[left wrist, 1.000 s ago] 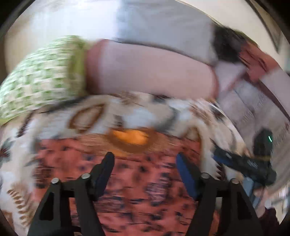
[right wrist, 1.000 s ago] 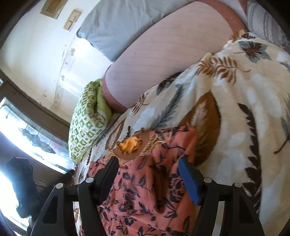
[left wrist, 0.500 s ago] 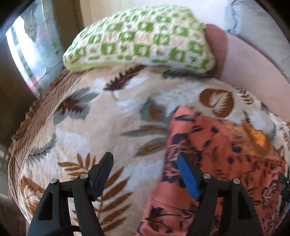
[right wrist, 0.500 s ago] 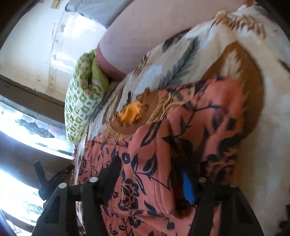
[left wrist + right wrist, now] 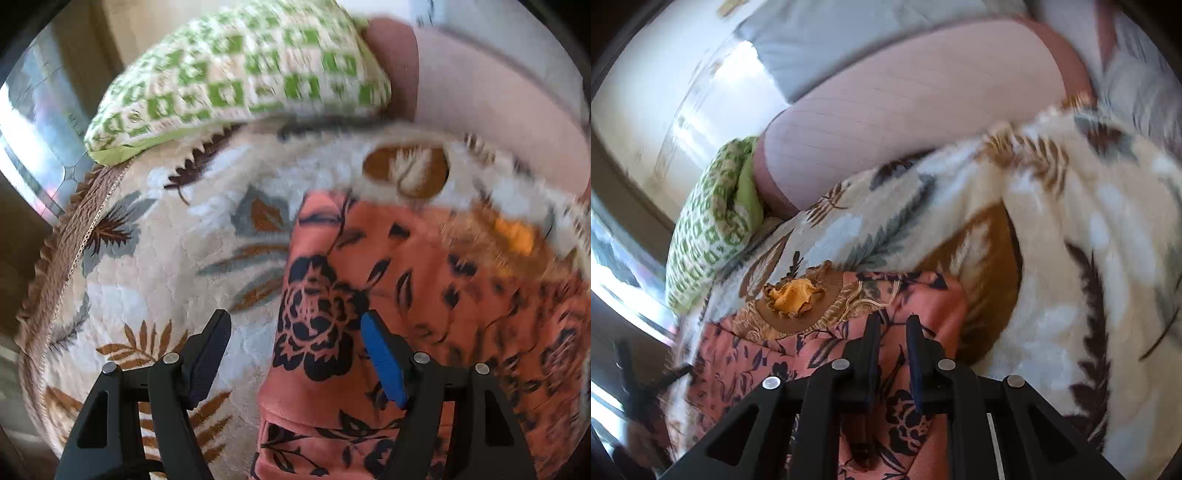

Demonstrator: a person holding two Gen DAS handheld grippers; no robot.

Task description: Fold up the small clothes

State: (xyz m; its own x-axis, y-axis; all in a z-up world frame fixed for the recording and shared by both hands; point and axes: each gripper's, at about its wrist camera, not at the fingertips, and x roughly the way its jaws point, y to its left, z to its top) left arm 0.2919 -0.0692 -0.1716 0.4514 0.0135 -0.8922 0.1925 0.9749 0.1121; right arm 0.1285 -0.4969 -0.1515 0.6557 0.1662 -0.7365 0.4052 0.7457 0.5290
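On leaf-print blanket [image 5: 155, 280]: left claw [image 5: 295, 343] spread, right claw [image 5: 892, 332] closing on floral garment [image 5: 923, 299].

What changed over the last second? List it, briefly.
The right tongs went from wide open to closing on a fold of the pink flowered garment. The left tongs swung from the garment's middle down to its left edge, open, with that edge between them. The garment, the leaf blanket and the green pillow stayed put.

Sunlit window [image 5: 26, 122] beside a leaf-print bedspread [image 5: 155, 266] and pale wall [image 5: 653, 85].
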